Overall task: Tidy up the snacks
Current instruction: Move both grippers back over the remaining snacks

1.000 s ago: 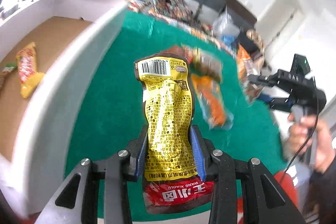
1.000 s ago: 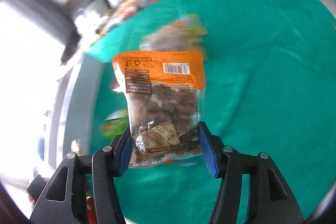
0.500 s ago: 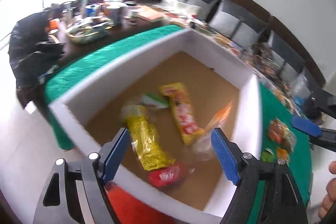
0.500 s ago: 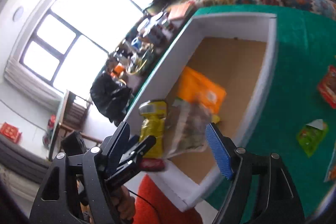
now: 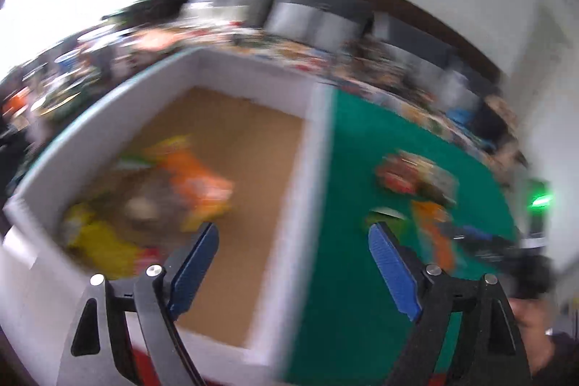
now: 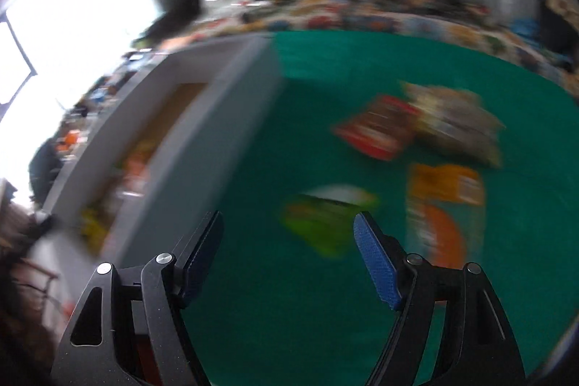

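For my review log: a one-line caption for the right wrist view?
Open right gripper, empty, over green cloth with loose snacks, white box alongside.

We see the left gripper (image 5: 293,241) with its jaws spread wide and nothing between them; they have just been opening. Below it sits a white box (image 5: 307,205) with a brown floor, on the green table (image 5: 362,151). Blurred snack packets (image 5: 152,205) lie by the box's left wall, a yellow packet (image 5: 101,245) nearest us. More packets (image 5: 416,176) lie on the table right of the box.
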Motion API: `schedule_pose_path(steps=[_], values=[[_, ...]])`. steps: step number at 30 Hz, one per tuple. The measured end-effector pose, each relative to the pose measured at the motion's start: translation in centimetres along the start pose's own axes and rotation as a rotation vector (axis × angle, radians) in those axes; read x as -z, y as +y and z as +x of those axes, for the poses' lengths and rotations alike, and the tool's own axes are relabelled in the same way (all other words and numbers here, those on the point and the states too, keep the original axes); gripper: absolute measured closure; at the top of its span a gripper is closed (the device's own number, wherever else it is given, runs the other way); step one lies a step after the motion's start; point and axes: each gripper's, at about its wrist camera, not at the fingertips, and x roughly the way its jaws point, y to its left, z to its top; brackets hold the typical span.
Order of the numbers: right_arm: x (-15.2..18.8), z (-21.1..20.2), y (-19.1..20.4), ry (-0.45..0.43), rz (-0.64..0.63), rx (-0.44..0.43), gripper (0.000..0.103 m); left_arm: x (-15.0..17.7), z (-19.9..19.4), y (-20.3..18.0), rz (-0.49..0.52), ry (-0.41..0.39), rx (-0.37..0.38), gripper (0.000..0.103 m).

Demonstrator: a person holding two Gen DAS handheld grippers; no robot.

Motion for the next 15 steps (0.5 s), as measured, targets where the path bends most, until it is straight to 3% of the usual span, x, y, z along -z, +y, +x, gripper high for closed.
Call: schedule_pose_path(steps=[3, 6, 10, 15], values=[[3.5, -0.7, -7.8, -0.033, 0.059, 0.185, 0.025, 1.3, 1.9, -5.4, 0.081, 0.049, 0.101, 0.013], [7.0, -2.1, -15.0, -0.057, 0.131, 0.327, 0.025, 3.8, 5.4, -9.7, 0.151, 0.136, 0.139, 0.013], [10.2, -2.8, -21.9, -0.043, 0.212, 0.424, 0.025, 7.3, 11.1, -11.9, 0.218, 0.233, 0.072, 0.013], [12.9, -4.0, -24.5, -0.059, 0.274, 0.428, 0.025, 9.5, 15.2, -11.1, 0.252, 0.263, -0.048, 0.013]])
